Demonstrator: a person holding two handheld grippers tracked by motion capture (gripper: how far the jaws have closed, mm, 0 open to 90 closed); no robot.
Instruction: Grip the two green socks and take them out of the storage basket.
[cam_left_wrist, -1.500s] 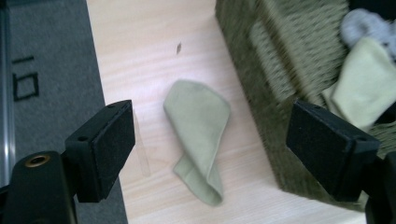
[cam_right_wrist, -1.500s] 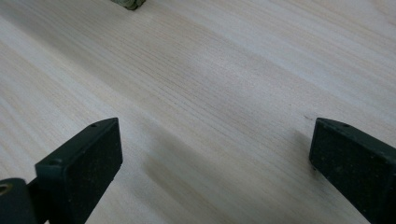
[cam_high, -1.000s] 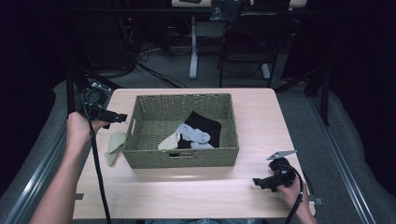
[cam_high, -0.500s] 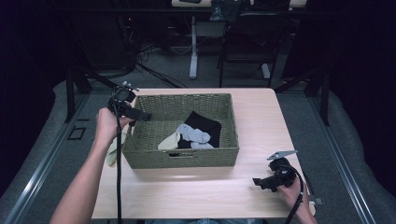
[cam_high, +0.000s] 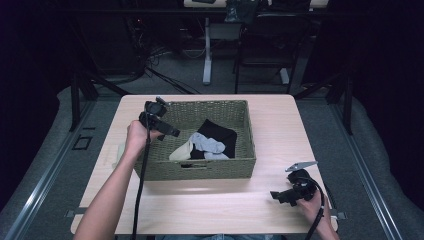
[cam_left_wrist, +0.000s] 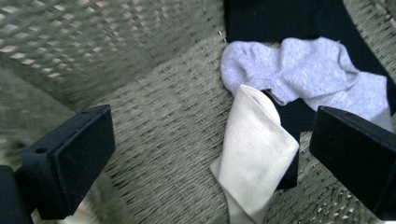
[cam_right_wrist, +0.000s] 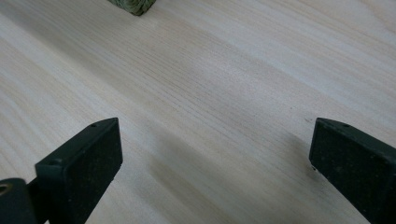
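With my left tongs (cam_left_wrist: 210, 154) spread wide and holding nothing above the folded cream sock (cam_left_wrist: 254, 158) at lower centre of the woven olive-green basket (cam_high: 200, 167), I risked pinching the pale grey sock (cam_left_wrist: 303, 70) touching it too.

I see the cream sock (cam_left_wrist: 254, 154) lying folded on the woven basket's (cam_high: 195, 169) floor, its upper end touching the crumpled grey sock (cam_left_wrist: 303, 70), both overlapping a black cloth (cam_left_wrist: 280, 18).
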